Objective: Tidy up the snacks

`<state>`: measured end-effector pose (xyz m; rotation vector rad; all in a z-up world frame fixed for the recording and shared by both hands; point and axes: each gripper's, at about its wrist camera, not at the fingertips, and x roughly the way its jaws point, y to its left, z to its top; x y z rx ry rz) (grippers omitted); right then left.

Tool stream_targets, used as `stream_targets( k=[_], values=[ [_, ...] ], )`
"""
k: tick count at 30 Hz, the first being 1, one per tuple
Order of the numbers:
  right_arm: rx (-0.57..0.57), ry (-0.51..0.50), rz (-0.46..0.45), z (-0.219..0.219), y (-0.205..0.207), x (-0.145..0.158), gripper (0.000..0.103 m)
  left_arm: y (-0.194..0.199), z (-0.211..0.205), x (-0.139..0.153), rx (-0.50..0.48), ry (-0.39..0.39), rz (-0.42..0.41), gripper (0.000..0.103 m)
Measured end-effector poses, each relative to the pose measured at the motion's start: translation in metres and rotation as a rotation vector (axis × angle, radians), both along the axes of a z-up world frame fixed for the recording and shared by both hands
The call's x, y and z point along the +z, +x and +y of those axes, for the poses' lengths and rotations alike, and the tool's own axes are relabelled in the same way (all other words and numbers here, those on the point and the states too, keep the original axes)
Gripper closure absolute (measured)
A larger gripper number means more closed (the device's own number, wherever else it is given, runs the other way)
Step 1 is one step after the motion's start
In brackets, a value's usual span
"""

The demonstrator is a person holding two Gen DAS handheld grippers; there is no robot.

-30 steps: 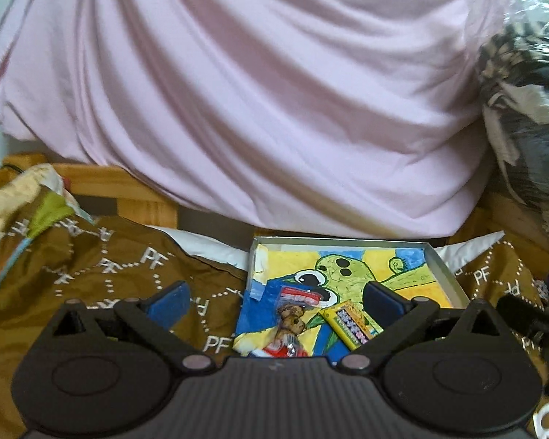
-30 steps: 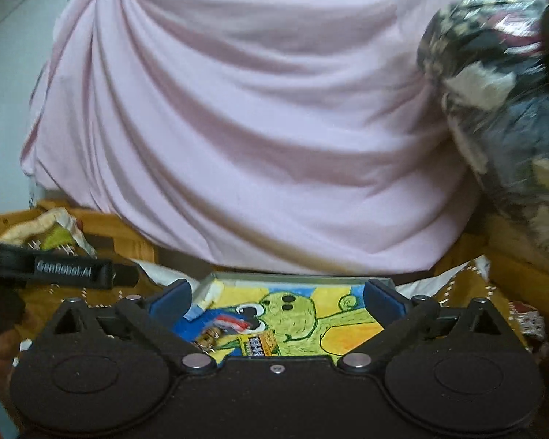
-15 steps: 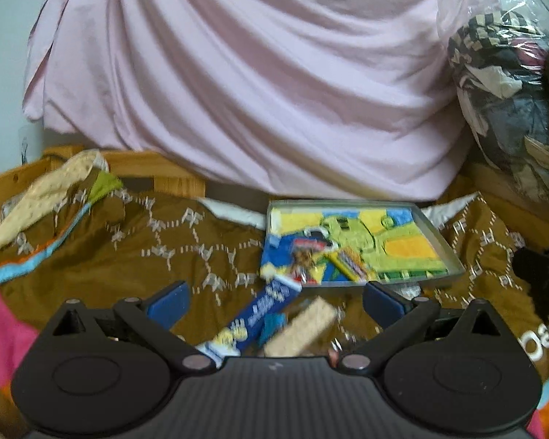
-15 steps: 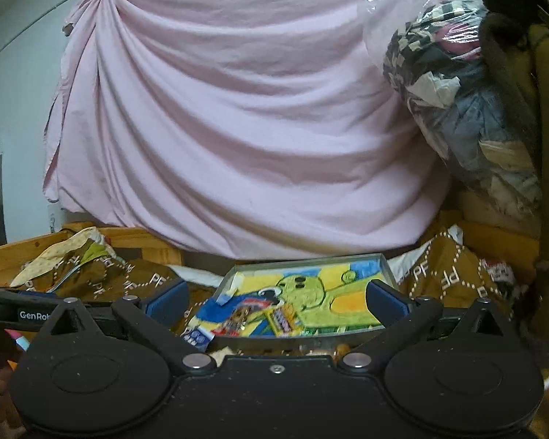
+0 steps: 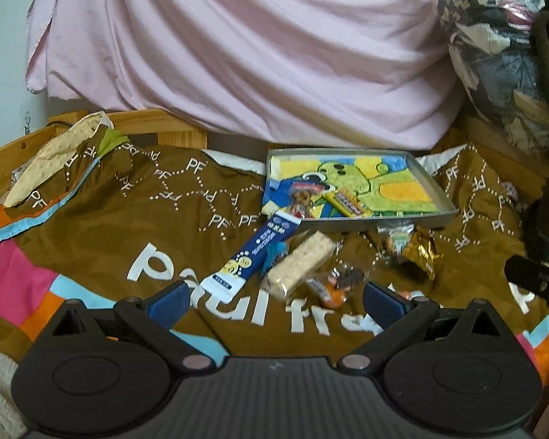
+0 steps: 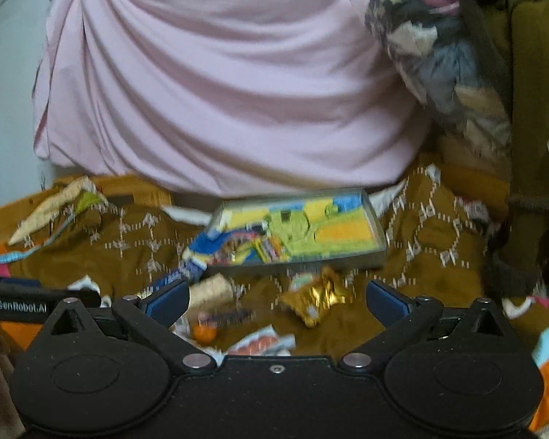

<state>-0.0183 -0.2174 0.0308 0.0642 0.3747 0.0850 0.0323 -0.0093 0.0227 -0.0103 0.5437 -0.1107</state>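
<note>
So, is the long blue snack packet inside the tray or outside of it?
Mostly outside: the blue packet lies on the brown blanket, and only its far end reaches the near corner of the tray.

Bare brown blanket (image 5: 102, 226) left of the tray (image 5: 433, 190), open to approach. Crowded before the tray's near wall: blue stick packet (image 5: 260, 252), wafer pack (image 5: 300, 265), gold wrapper (image 5: 419, 250). Blocked behind by pink sheet (image 5: 260, 55).
</note>
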Motion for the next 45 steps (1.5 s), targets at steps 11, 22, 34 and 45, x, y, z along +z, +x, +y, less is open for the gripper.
stream_targets(
  k=[11, 22, 34, 45],
  values=[
    [0.01, -0.036, 0.131, 0.009, 0.011, -0.014, 0.001, 0.001, -0.004, -0.012, 0.002, 0.046, 0.087, 0.0],
    [0.023, -0.073, 0.205, 0.015, 0.021, -0.021, 0.001, 0.022, -0.006, -0.02, -0.002, 0.085, 0.237, 0.0],
    [0.105, -0.064, 0.35, 0.018, 0.048, -0.03, 0.001, 0.062, -0.018, -0.023, -0.119, 0.199, 0.298, 0.0],
    [0.225, -0.049, 0.42, 0.004, 0.1, -0.035, 0.001, 0.102, -0.036, -0.04, -0.22, 0.297, 0.32, 0.0]
  ],
)
